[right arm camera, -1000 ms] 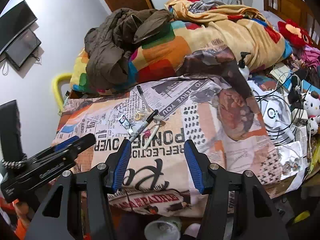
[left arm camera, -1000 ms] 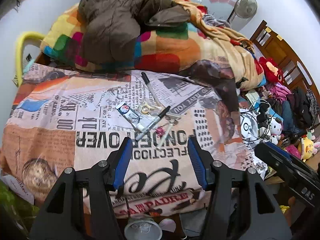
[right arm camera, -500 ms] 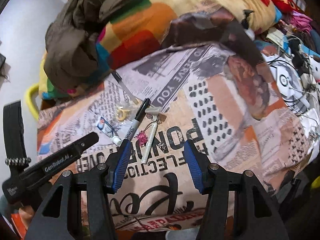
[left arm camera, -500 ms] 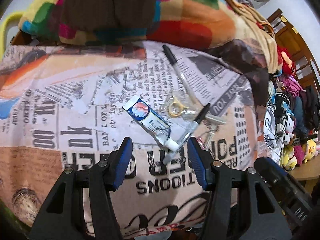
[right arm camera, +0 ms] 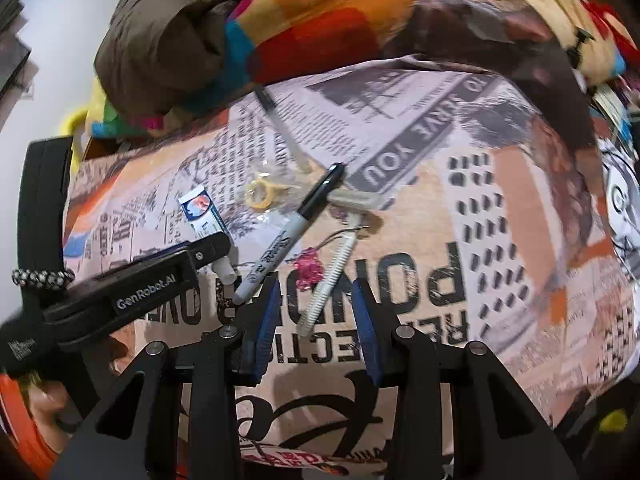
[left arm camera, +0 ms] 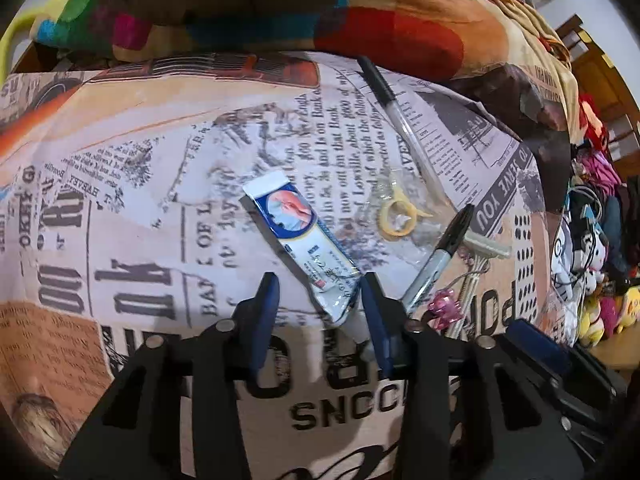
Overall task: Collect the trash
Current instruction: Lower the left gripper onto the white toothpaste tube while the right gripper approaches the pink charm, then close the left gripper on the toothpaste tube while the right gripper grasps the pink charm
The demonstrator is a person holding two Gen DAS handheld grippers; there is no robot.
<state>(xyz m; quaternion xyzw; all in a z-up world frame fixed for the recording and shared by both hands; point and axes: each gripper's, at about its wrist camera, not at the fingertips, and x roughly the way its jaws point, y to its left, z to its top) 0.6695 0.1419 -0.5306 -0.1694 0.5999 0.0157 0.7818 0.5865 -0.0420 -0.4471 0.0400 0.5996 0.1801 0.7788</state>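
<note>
A small blue-and-white tube (left arm camera: pixel 308 248) lies on the newspaper-print bedspread (left arm camera: pixel 120 208). My left gripper (left arm camera: pixel 320 296) is open, and the tube's capped end sits between its fingers. The tube also shows in the right wrist view (right arm camera: pixel 202 212), partly behind the left gripper. My right gripper (right arm camera: pixel 316 304) is open, with the handle end of a white disposable razor (right arm camera: pixel 336 272) between its fingers. A black marker (right arm camera: pixel 292 236), a pink charm (right arm camera: pixel 308 268), a yellow plastic ring in clear wrap (left arm camera: pixel 398 220) and a clear pen (left arm camera: pixel 400 120) lie close by.
A pile of colourful blankets (left arm camera: pixel 360 20) and a brown jacket (right arm camera: pixel 160 40) fills the far side of the bed. Toys, cables and clutter (left arm camera: pixel 592 248) crowd the right of the bed. The bed's front edge is just below both grippers.
Both grippers have moved forward and down toward the items. The tube's end is now between the left fingers and the razor handle between the right fingers.
</note>
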